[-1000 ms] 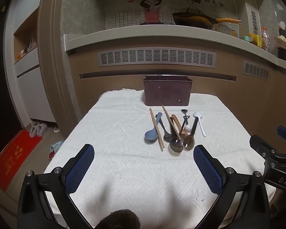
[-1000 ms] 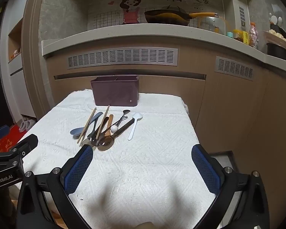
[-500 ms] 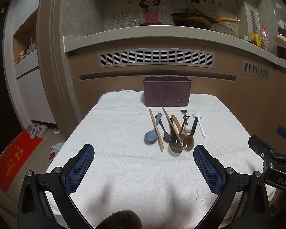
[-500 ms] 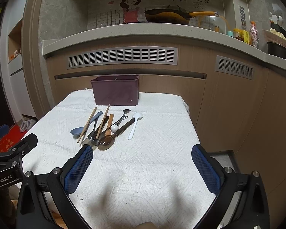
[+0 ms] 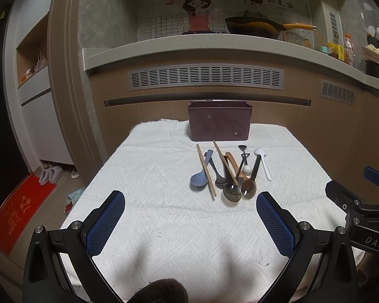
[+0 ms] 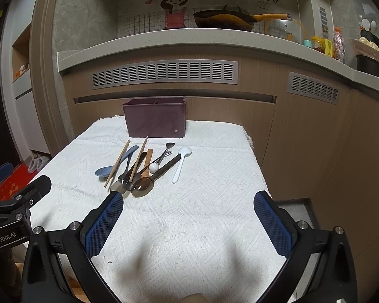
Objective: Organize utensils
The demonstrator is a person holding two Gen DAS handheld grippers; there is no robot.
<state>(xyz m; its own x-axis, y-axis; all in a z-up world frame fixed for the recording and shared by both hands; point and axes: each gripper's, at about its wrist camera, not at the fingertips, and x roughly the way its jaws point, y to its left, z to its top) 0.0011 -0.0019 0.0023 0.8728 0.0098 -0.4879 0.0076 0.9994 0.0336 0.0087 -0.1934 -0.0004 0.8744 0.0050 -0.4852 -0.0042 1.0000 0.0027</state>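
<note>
A pile of utensils lies mid-table on a white towel (image 5: 164, 222): a blue spoon (image 5: 199, 178), two wooden chopsticks (image 5: 206, 170), dark and brown spoons (image 5: 247, 189), a white spoon (image 5: 263, 161). The pile also shows in the right wrist view (image 6: 141, 169). A maroon divided holder (image 5: 219, 122) stands behind it, also in the right wrist view (image 6: 155, 117). My left gripper (image 5: 190, 223) is open and empty, short of the pile. My right gripper (image 6: 188, 223) is open and empty, to the right of the pile.
The small table's edges drop off left, right and near. Wooden kitchen cabinets (image 5: 204, 106) and a counter with a pan (image 5: 255, 26) stand close behind. A red mat (image 5: 17, 207) and slippers (image 5: 49, 174) lie on the floor at left.
Both grippers have crept slightly forward toward the utensils; nothing on the table has moved.
</note>
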